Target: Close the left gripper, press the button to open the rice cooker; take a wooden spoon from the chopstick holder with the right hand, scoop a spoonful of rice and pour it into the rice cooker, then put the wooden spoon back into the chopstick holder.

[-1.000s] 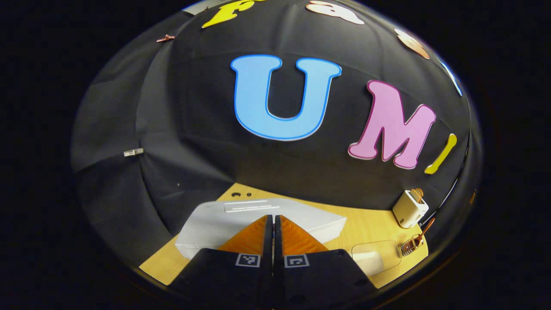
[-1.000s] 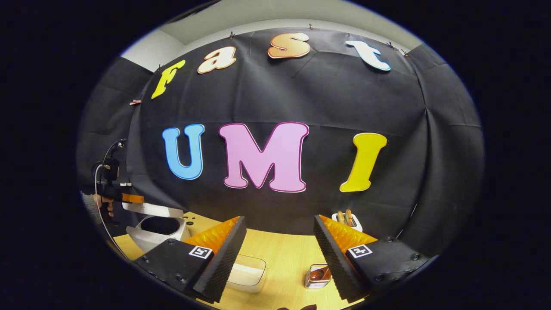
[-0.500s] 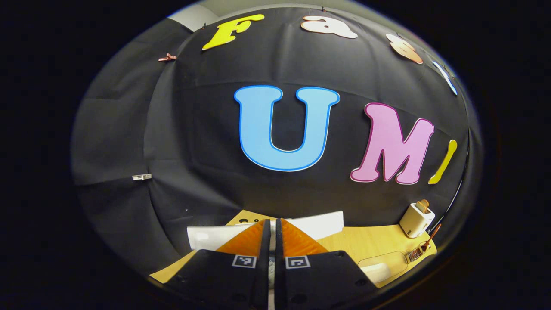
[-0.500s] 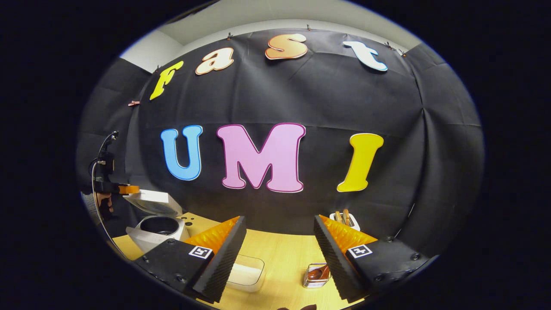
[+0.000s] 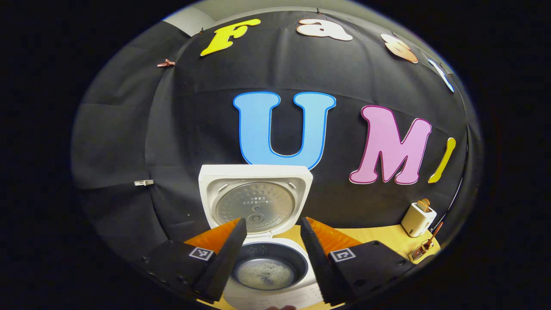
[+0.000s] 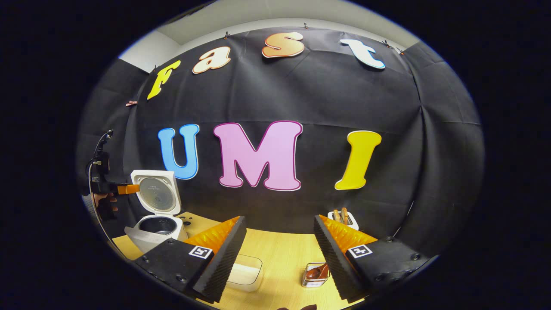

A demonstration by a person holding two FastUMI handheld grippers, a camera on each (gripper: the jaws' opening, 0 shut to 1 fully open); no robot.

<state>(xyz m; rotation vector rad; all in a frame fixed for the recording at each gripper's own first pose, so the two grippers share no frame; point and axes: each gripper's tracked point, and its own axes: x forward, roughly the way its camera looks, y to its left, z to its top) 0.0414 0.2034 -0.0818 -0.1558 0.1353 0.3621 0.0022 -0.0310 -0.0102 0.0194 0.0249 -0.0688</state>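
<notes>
Inspector: Left gripper view, item one. Rice cooker (image 5: 267,267) sits directly below the left hand-held gripper (image 5: 272,234), lid (image 5: 255,200) raised upright at the back, dark inner pot (image 5: 269,267) exposed with a pale patch at its bottom. Fingers stand apart, nothing between them.

Clerk: And from the other side?

Inspector: Right gripper view puts the same cooker (image 6: 156,228) at the far left of the tabletop (image 6: 280,254), lid (image 6: 156,191) up. The left hand-held gripper (image 6: 129,188) hangs beside that lid, a hand (image 6: 105,202) behind it.

Clerk: Spoon and holder?

Inspector: Wire chopstick holder (image 6: 315,275) stands near the front, wooden spoon (image 6: 316,271) inside it, just beside the right finger. A clear container (image 6: 245,271) with white contents, apparently rice, lies by the left finger.

Clerk: Right hand-held gripper?

Inspector: Right hand-held gripper (image 6: 280,239) is spread wide above the tabletop, gripping nothing. A white toaster (image 6: 345,218) stands at the back against the cloth.
</notes>
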